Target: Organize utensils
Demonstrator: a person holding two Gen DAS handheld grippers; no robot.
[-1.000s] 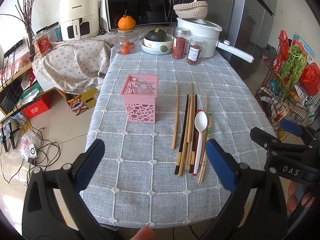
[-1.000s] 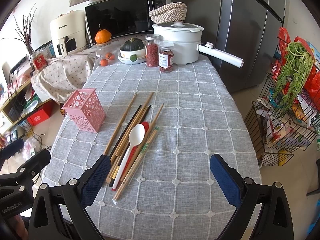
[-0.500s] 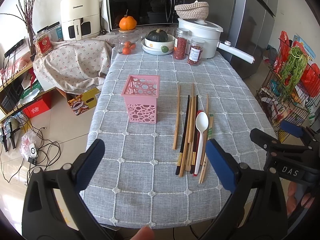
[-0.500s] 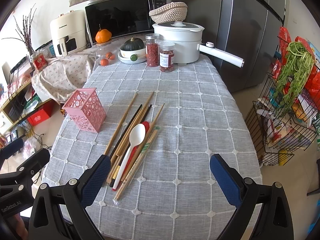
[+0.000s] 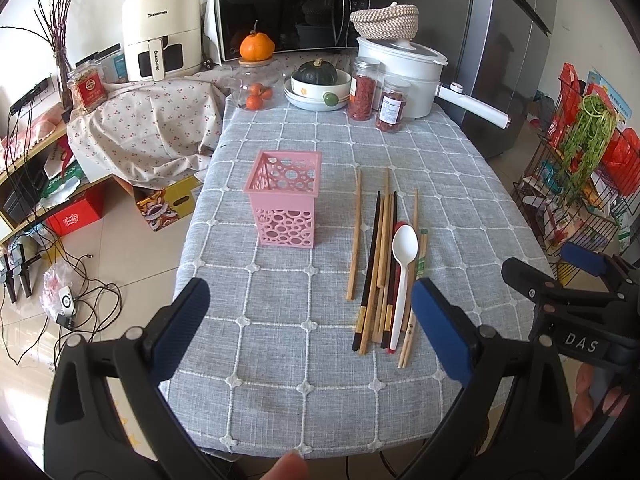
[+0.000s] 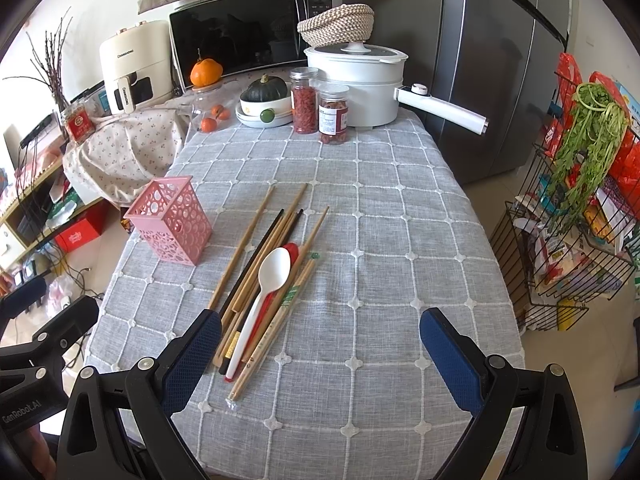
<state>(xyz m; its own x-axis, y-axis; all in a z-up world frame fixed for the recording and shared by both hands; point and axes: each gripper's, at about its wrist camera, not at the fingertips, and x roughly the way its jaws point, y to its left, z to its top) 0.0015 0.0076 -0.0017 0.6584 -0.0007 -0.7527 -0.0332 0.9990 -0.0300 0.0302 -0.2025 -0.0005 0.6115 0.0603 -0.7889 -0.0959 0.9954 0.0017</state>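
Chopsticks (image 6: 256,264) and white spoon (image 6: 268,280) are lying bundled beside the pink holder (image 5: 285,200). Left gripper (image 5: 308,308) and right gripper (image 6: 320,344) are hovering spread, empty (utensils light, stiff, likely slippery; grasping mid-shaft advisable).

red spoon (image 6: 293,251) mostly under white spoon (image 6: 269,280)

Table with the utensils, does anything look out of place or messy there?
Nothing is spilled or broken. The chopsticks, a white spoon and a red spoon under it lie loose in an uneven, overlapping pile on the tablecloth, beside the pink holder, which stands upright and looks empty.
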